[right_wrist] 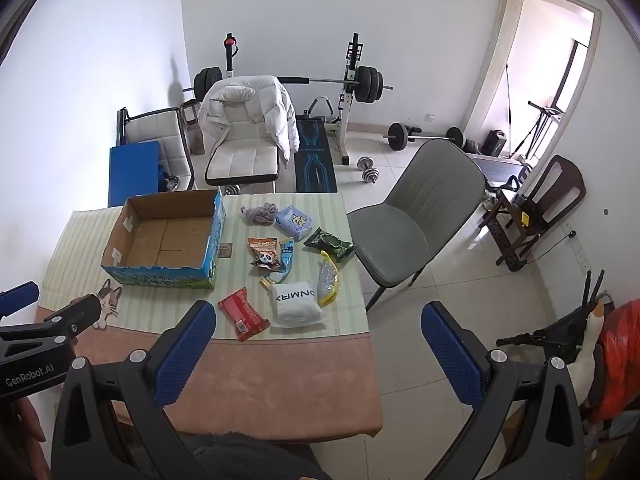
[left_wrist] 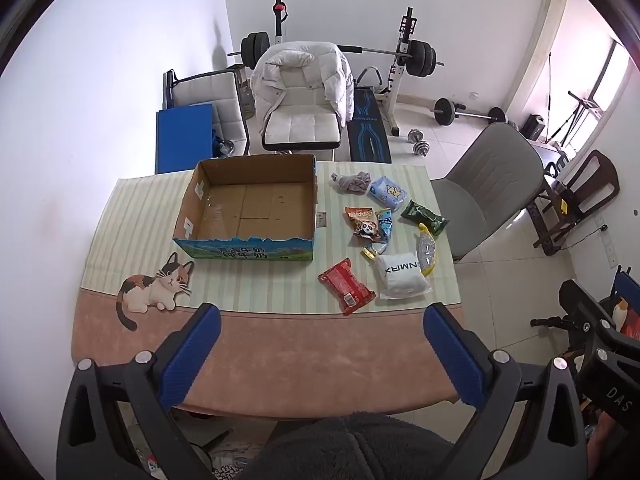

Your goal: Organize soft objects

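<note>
An open cardboard box (left_wrist: pixel 248 206) (right_wrist: pixel 168 236) stands empty on the table. To its right lie several soft items: a red packet (left_wrist: pixel 346 286) (right_wrist: pixel 243 314), a white pouch (left_wrist: pixel 402 276) (right_wrist: pixel 298 302), a yellow-edged clear bag (left_wrist: pixel 426 252) (right_wrist: pixel 328 278), a panda snack bag (left_wrist: pixel 364 222) (right_wrist: pixel 264 254), a blue wrapper (left_wrist: pixel 385 224), a green pack (left_wrist: pixel 424 216) (right_wrist: pixel 329 244), a light blue tissue pack (left_wrist: pixel 388 192) (right_wrist: pixel 294 220) and a grey cloth (left_wrist: pixel 352 182) (right_wrist: pixel 259 213). My left gripper (left_wrist: pixel 320 344) is open and empty above the table's near edge. My right gripper (right_wrist: pixel 320 340) is open and empty, near the front right corner.
A striped tablecloth with a cat picture (left_wrist: pixel 152 286) covers the table (left_wrist: pixel 280 360). A grey chair (left_wrist: pixel 480 188) (right_wrist: pixel 408 216) stands at the table's right. White chairs, a blue board and a barbell rack (left_wrist: pixel 404 60) stand behind.
</note>
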The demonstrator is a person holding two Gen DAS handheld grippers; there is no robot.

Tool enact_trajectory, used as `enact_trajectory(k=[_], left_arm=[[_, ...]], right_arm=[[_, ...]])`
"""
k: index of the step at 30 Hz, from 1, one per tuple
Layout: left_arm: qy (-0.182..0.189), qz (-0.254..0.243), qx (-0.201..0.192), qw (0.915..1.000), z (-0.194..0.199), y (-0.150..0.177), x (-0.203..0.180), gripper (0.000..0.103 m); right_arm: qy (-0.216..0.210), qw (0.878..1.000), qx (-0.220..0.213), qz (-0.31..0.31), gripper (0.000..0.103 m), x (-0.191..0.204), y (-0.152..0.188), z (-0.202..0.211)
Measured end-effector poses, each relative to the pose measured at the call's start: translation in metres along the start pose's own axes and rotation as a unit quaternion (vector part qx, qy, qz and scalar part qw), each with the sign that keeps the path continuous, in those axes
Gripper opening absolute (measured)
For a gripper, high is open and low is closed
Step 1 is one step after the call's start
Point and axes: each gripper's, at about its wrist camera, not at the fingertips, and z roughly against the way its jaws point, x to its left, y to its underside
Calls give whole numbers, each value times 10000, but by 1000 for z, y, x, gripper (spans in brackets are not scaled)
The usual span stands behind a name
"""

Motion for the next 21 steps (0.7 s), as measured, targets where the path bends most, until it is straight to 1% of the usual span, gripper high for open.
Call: enact_trajectory(k=[2,9,12,19,21], left_arm=[[3,-3,7,10000,0,0,0,103],[-28,8,-53,10000,1,-1,1,103],[-34,13,-64,10000,4,3,2,103],[-65,53,-140,9999,6,-1,3,103],[-57,59,-154,9998,8,0,5,103]], right_arm=[[-45,10000,-80,-33,103,0,0,1],[-98,9999,-103,-15,103,-2,1,3],[-117,9999,-112,6,103,6,-3,5],[-170,9997,-160,39,103,5,-2,9],[-127,9997,-176,71,103,8,-2,8]])
